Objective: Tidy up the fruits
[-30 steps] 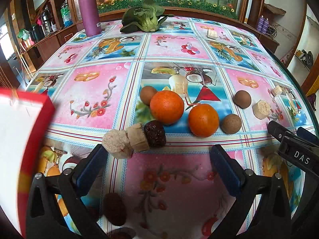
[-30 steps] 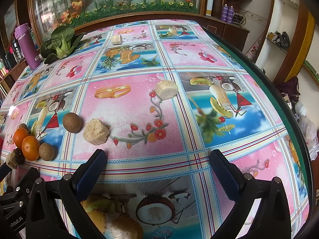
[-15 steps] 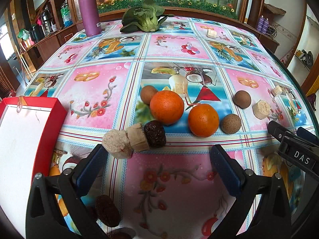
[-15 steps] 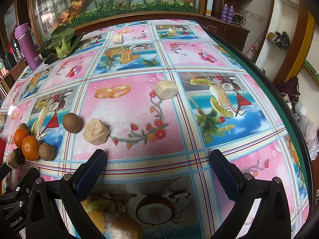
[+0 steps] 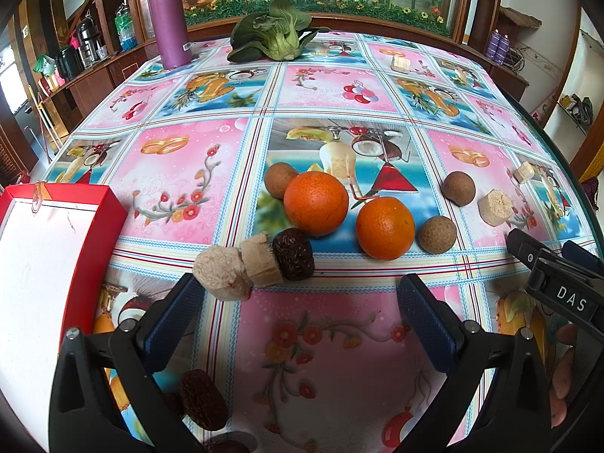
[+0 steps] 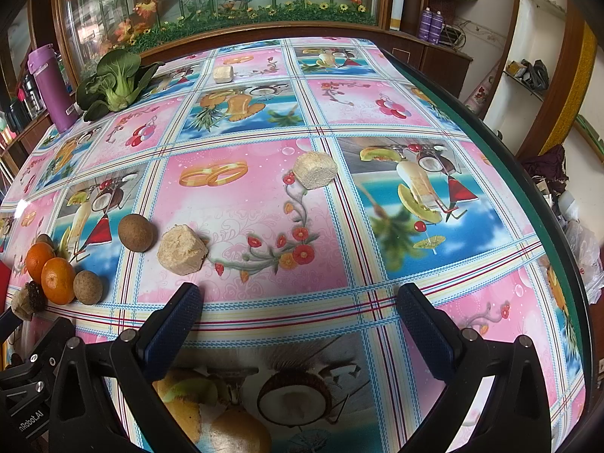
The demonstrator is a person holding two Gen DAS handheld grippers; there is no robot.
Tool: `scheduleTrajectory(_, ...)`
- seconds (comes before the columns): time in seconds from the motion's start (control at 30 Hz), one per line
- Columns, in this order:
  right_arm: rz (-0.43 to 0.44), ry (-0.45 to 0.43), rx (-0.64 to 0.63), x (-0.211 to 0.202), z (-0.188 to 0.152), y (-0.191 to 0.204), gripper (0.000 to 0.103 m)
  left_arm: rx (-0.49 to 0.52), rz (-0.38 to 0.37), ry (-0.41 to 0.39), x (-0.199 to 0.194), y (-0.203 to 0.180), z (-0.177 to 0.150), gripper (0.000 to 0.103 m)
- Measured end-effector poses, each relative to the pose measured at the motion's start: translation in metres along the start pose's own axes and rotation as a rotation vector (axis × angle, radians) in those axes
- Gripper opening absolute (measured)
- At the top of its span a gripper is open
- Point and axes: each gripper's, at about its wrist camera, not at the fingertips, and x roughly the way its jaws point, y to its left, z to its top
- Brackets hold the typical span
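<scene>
Left wrist view
Left gripper point(image 5: 302, 313): hovering low over the patterned tablecloth point(image 5: 181, 173), jaws standing wide apart, holding nothing.
Landmark: the bigger orange point(image 5: 315, 203), sitting mid-table.
Second orange point(image 5: 385, 228): lying just right of the bigger orange, slightly nearer the camera.
Brown round fruits: one point(image 5: 278, 180) touching the bigger orange from behind-left; one point(image 5: 437, 234) just right of the second orange; one point(image 5: 458, 187) farther right.
Dark wrinkled date point(image 5: 293, 253): resting in front of the bigger orange, touching a tan chunk point(image 5: 260, 262) and a pale chunk point(image 5: 222, 272) in a row leading left.
Another date point(image 5: 203, 399): lying near the left finger, well in front of the bigger orange.
Red box point(image 5: 96, 238): sitting far left of the bigger orange, white inside showing.
Purple flask point(image 5: 168, 19) and bok choy point(image 5: 275, 34): standing far behind the bigger orange.

Right wrist view
Right gripper point(image 6: 298, 321): hovering, jaws spread wide, gripping nothing.
Pale chunk point(image 6: 182, 250): lying just ahead of the left finger.
Oranges point(image 6: 57, 280): sitting far left of that chunk, two brown fruits point(image 6: 87, 287) point(image 6: 136, 232) in between.
Another chunk point(image 6: 315, 170): resting farther back, to the right.
</scene>
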Motion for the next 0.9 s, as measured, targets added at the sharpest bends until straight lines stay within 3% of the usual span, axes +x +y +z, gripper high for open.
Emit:
scheduleTrajectory(0.17,0.019,0.009,-0.027,-0.001,0.000,0.001,0.103,0.029,-0.006,0.017,-0.001,0.000,0.000,0.103)
scheduleTrajectory(0.27,0.068,0.015,-0.018,-0.007,-0.002,-0.004,0.102,0.049,0.009,-0.045,-0.017,0.003,-0.002,0.103)
scheduleTrajectory(0.47,0.196,-0.123,0.041,-0.041,-0.003,-0.020,0.102,0.106,-0.043,-0.121,-0.066,0.025,-0.005,0.103)
scheduleTrajectory(0.6,0.291,-0.148,0.067,-0.058,-0.012,-0.033,0.102,0.166,-0.082,-0.167,-0.101,0.044,-0.030,0.103)
scheduleTrajectory(0.73,0.337,-0.169,0.093,-0.076,-0.027,-0.050,0.102,0.254,-0.177,-0.167,-0.122,0.042,-0.067,0.103)
scheduleTrajectory(0.9,0.346,-0.167,0.064,-0.099,-0.052,-0.064,0.102,0.329,-0.312,-0.100,-0.124,0.017,-0.097,0.103)
